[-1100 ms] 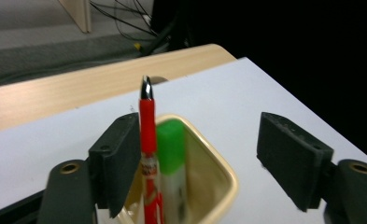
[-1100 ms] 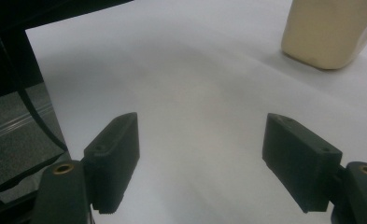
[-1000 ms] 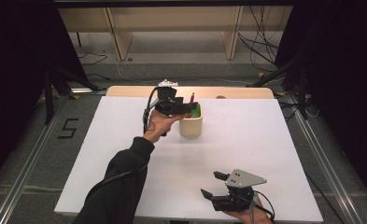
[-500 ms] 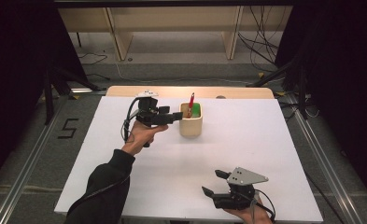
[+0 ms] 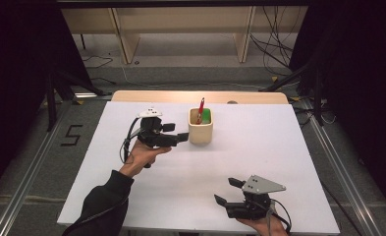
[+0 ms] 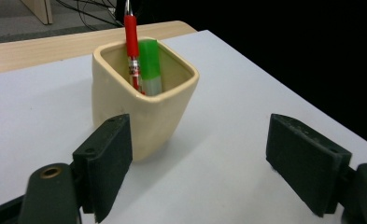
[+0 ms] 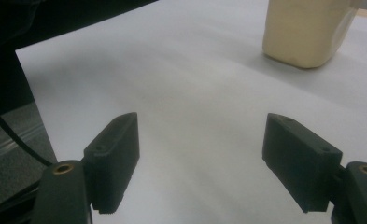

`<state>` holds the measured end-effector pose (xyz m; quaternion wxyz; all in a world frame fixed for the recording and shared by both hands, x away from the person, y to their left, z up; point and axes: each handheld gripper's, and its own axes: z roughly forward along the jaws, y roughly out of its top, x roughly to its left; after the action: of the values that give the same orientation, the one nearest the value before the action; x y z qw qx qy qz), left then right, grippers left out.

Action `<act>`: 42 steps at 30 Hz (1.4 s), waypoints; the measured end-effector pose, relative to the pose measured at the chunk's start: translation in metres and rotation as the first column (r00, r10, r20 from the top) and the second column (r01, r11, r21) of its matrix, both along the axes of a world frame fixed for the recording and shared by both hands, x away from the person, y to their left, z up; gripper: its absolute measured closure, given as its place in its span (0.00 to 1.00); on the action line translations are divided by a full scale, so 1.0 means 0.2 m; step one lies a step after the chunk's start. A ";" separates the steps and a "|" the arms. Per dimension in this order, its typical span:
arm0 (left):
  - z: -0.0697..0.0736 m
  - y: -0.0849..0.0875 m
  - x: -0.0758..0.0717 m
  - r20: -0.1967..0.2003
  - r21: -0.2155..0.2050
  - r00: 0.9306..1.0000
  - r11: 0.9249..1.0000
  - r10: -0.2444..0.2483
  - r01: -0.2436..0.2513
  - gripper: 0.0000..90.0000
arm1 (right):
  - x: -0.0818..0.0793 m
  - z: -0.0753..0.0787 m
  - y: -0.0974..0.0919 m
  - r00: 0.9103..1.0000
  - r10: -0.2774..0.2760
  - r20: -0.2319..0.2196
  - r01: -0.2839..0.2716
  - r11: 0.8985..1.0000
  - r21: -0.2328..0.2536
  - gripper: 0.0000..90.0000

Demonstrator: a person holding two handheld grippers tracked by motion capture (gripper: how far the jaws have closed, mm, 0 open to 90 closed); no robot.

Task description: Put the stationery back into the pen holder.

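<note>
The left gripper (image 5: 177,132), just beside the cream cup (image 5: 201,126), has jaws just opening wide, holding nothing. A red pen (image 6: 131,43) and what seems a green marker (image 6: 150,65) stand in the cup. The right gripper (image 5: 225,191), well apart from it, is open and empty.

A cup (image 5: 201,126) stands on the table (image 5: 279,147), toward its far edge, near the middle. In the cup, a pen (image 5: 200,110) leans at the left and a marker (image 5: 206,116) stands just beside it on the right. My left gripper (image 5: 180,132) sits just left of the cup, apart from it. My right gripper (image 5: 229,191) rests at the near edge, well apart from the cup and to its right.
</note>
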<state>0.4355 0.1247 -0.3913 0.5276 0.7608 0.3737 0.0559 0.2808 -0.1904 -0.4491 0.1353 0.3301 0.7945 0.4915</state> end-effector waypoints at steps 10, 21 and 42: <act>-0.02 0.08 -0.14 0.030 -0.001 0.999 0.999 -0.039 0.039 0.23 | 0.01 0.00 -0.02 1.000 -0.022 -0.013 0.023 0.999 0.030 0.31; -0.07 0.11 -0.27 0.073 0.013 0.995 0.998 -0.069 0.068 0.22 | 0.01 0.00 -0.03 0.999 -0.031 -0.012 0.031 0.999 0.033 0.31; -0.17 0.20 -0.46 0.128 -0.027 0.987 0.995 -0.096 0.100 0.20 | 0.02 -0.01 -0.03 0.999 -0.045 -0.011 0.045 0.999 0.028 0.30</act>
<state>0.3429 0.1641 -0.4246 0.5648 0.7644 0.3026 0.0717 0.2838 -0.1958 -0.4511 0.1378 0.3523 0.7806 0.4976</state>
